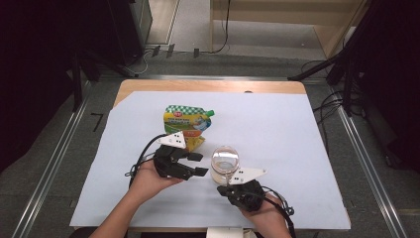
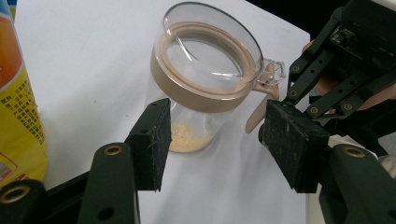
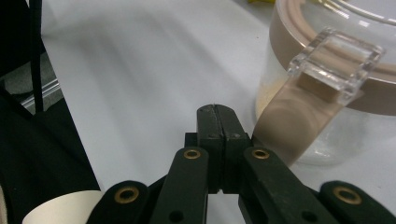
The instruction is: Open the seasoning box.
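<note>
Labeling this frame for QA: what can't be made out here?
- Pouch: print too small in the high view; cut by the left edge in the left gripper view; lower part hidden by the left gripper.
- Jar: base partly behind the left gripper's fingers; cut by top and right edges in the right gripper view.
- Right gripper: whether it touches the latch is unclear.

The light is even and bright on the white table cover (image 1: 277, 148), while the room at both sides is very dark. Soft shadows lie under the hands. Glare sits on the clear jar lid (image 2: 212, 51). In the right gripper view the jar (image 3: 336, 93) looks perhaps slightly blurred, being very close.
</note>
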